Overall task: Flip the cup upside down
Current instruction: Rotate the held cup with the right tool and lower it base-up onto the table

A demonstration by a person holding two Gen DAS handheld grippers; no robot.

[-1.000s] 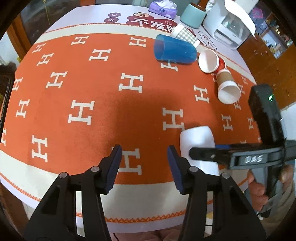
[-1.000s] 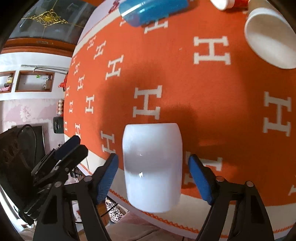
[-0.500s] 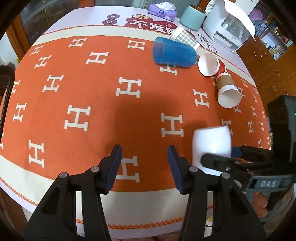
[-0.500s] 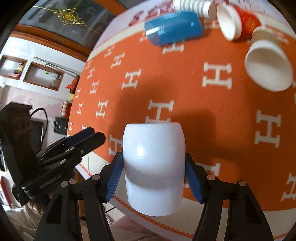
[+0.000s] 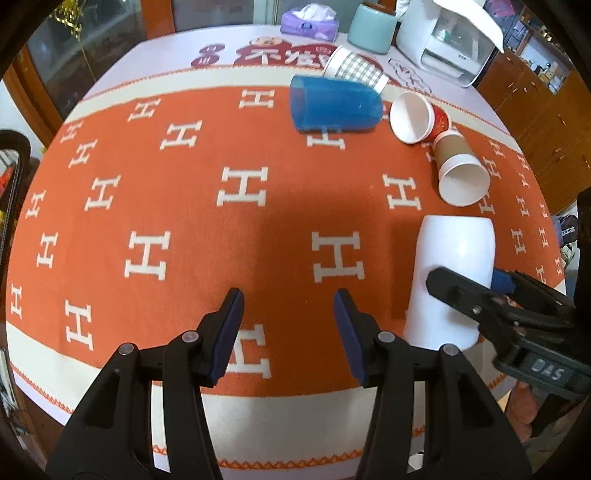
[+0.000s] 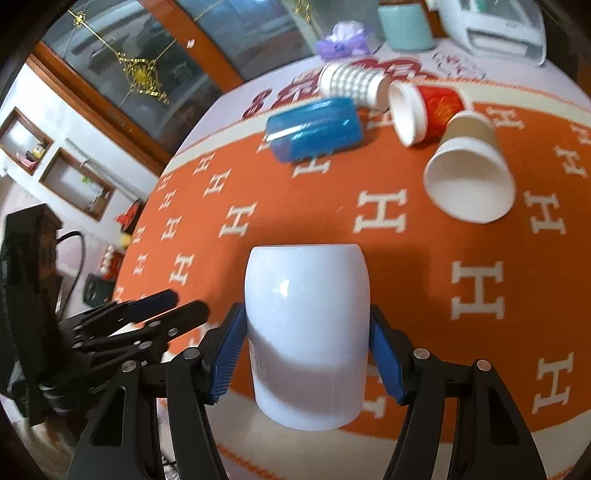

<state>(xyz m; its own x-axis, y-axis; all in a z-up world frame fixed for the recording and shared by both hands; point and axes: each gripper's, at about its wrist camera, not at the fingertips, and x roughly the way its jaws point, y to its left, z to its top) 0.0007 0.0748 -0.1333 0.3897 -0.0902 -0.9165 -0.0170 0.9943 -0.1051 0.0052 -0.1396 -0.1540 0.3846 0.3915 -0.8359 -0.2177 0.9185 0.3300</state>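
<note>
Both tongs, left (image 5: pixel 288 328) and right (image 6: pixel 306 354), are built from black plastic arms, joined by silver screws and tipped with ribbed blue pads (image 6: pixel 226 360). White "DAS" lettering is printed on the right one.

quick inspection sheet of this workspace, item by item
surface: orange H-pattern tablecloth over a table.
job's things: white cup clamped in the right gripper, which end is up unclear.
clutter: blue cup, checked cup, red cup and brown cup on their sides; tissue pack, teal container, white appliance.
grippers: left gripper open, holding nothing.
cables: black cable off the table.
surroundings: wooden cabinets.
</note>
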